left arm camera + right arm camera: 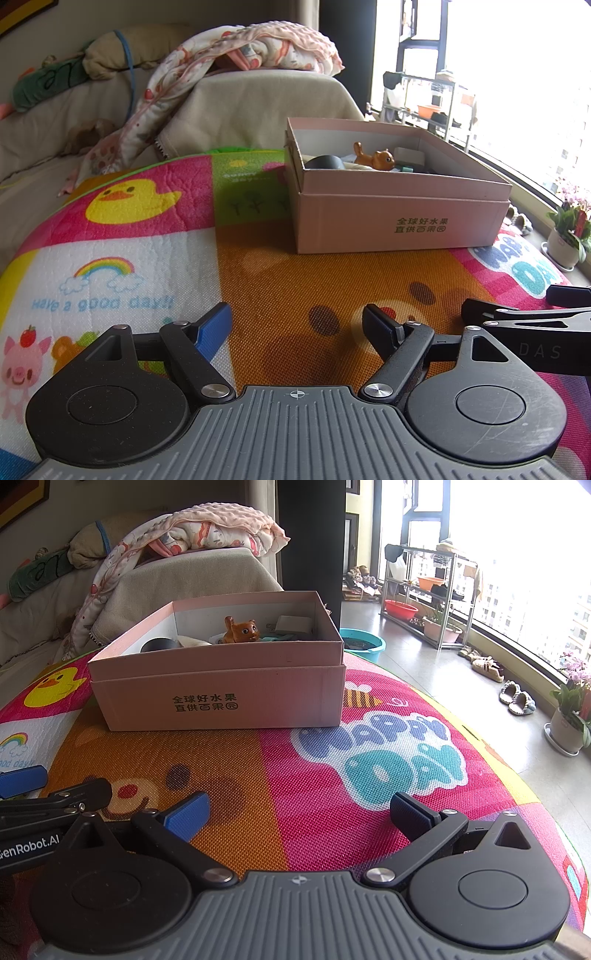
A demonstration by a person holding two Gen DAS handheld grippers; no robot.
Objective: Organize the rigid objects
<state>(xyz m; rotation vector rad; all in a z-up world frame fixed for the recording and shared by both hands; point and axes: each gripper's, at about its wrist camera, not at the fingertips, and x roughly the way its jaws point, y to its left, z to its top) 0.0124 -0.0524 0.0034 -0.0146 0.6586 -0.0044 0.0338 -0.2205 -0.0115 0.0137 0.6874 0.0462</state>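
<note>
A pink cardboard box [399, 221] [221, 698] stands on the colourful play mat [280, 280] [314, 760]. Inside it are a brown toy squirrel [376, 157] [242, 629], a dark round object [325, 162] [159, 645], a white charger [293, 625] and a few other small things, partly hidden by the box wall. My left gripper [299, 325] is open and empty, low over the mat in front of the box. My right gripper [301, 812] is open and empty, beside the left one [22, 782]. The right gripper's fingers [517, 314] show in the left wrist view.
A sofa with a beige cover [251, 107] and a crumpled floral blanket [258, 44] lies behind the mat. To the right are tiled floor, a blue basin [364, 642], a metal rack [424, 590], slippers [517, 701] and a potted plant [569, 716].
</note>
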